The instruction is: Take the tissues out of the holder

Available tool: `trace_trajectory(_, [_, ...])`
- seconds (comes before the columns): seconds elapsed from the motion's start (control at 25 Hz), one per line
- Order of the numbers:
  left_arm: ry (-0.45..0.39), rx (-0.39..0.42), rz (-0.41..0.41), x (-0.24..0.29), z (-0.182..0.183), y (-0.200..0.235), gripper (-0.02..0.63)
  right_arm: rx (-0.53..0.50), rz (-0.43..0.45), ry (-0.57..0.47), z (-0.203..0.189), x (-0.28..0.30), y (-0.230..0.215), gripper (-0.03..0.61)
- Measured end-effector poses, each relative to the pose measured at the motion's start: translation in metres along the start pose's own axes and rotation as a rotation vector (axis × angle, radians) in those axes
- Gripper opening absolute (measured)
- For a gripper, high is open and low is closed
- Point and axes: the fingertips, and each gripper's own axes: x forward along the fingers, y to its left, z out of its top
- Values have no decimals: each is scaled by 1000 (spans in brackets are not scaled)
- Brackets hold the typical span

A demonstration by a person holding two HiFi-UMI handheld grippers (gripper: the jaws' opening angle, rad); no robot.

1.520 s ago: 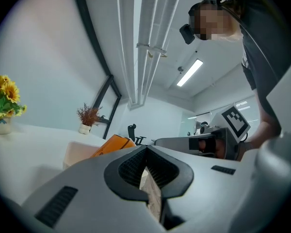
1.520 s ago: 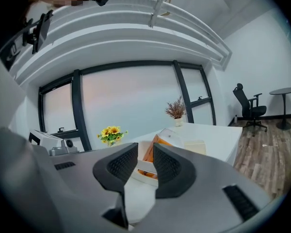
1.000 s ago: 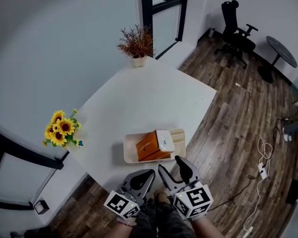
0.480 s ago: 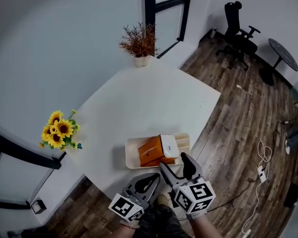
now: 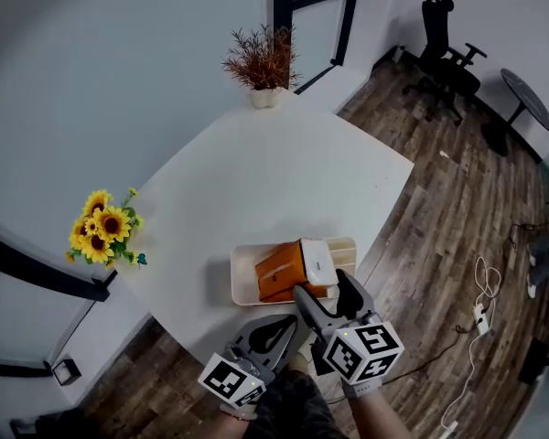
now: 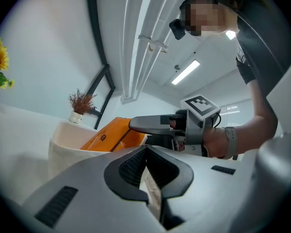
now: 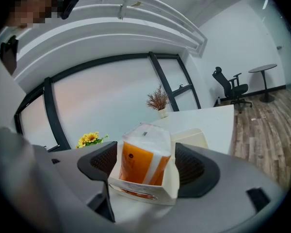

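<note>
Both held low, right tongs (image 5: 324, 288) opening astride holder (image 5: 242, 286), left tongs (image 5: 274, 327) closed

No legible text or markings

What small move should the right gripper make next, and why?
Probably ease the right gripper forward around the tissue pack: its jaws are opening, and the pack, standing in the holder, shows in the gap between them, untouched.

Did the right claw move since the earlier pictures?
Yes. The right claw went forward, closer to the holder. Its jaws are opening, with the holder's near end between them, untouched.
</note>
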Motion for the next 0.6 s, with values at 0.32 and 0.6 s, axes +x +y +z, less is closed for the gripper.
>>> trace_trajectory(0.32, [-15,-6,25,-8,-1,9,8,44,23,40,-5,14,1,351])
trace_trajectory(0.6, [-27,-16,57,-14,-2,16,8,10,-9,89,-14,18,-4,350])
